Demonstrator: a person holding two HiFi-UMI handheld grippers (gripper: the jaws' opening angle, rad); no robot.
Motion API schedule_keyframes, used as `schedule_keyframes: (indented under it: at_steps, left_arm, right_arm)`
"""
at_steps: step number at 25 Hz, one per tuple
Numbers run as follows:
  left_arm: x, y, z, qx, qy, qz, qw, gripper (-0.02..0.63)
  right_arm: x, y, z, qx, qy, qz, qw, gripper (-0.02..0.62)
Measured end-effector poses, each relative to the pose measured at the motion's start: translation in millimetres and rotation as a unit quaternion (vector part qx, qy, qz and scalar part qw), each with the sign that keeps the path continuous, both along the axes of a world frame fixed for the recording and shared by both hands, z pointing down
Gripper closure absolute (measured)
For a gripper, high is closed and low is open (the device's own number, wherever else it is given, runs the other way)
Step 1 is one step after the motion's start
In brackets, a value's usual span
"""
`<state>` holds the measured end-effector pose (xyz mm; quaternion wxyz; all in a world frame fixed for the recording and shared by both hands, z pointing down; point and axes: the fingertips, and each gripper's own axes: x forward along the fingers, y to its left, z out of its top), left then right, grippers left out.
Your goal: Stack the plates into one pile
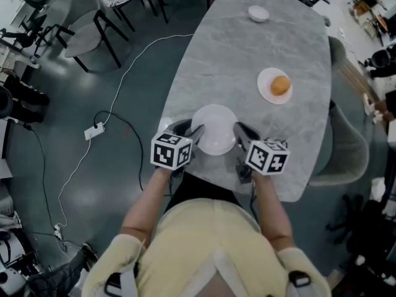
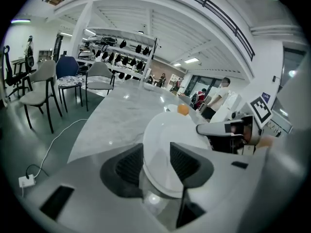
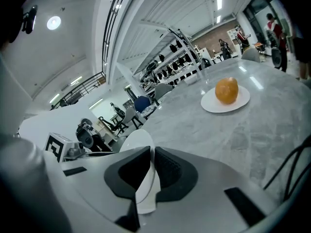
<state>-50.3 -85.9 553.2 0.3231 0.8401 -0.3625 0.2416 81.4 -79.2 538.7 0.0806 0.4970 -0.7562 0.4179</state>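
Although the head view shows both grippers from above, their marker cubes cover the hands, and the jaws are only partly seen there. The left gripper (image 1: pixel 189 130) meets the white plate (image 1: pixel 214 129) at its 9 o'clock rim and the right gripper (image 1: pixel 242 133) at its 3 o'clock rim. Whether the plate rests on the grey marble table (image 1: pixel 247 48) or hangs just above it cannot be told.

The left gripper view gives the left gripper (image 2: pixel 156 154) from behind: its ribbed pads are clamped on the plate's rim, with the glossy disc (image 2: pixel 170 130) tilting away, its near edge cut off by the gripper body. One finger of the right gripper (image 2: pixel 214 129) reaches in at 3 o'clock. The right gripper view shows the right gripper (image 3: pixel 152 166) pinched narrowly on the same plate (image 3: pixel 138 140), seen almost edge-on as a thin white sliver.

The plate is plain, round, white and empty, and lies at the table's 6 o'clock end, nearest the person. A second plate (image 1: pixel 266 85) carrying an orange (image 1: pixel 280 85) lies at 1 o'clock from it, well apart. The right gripper view shows this plate (image 3: pixel 214 106) and fruit (image 3: pixel 227 90) clearly, while the left gripper view shows only the fruit's top above the held plate. A small white bowl (image 1: pixel 258 13) at the table's 12 o'clock end appears plainly only in the head view.
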Motion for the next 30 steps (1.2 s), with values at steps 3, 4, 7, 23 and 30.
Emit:
schedule_keyframes:
  at_steps: [3,4,7,23,30]
  left_arm:
    - [1,6,6,-0.006,-0.011,0.007,0.9999,0.434]
    - [1,7,8,-0.008,-0.013,0.008,0.9999,0.434]
    - [2,10,11,-0.008,-0.018,0.012,0.9997,0.434]
    - [5,10,28,-0.011,-0.071,0.035,0.9968,0.434]
    - [-4,4,24,0.015,-0.090,0.036,0.9952,0.434]
  right_arm:
    - [1,5,10,-0.009,0.007,-0.001,1.000,0.572]
    - [1,7,13,-0.013,0.010,-0.001,1.000,0.572]
    - [3,11,22,-0.024,0.024,0.004,0.999,0.572]
    - [10,17,47,-0.047,0.164,-0.027,0.985,0.563]
    - [6,13,34,-0.015,0.238,-0.058,0.969,0.561]
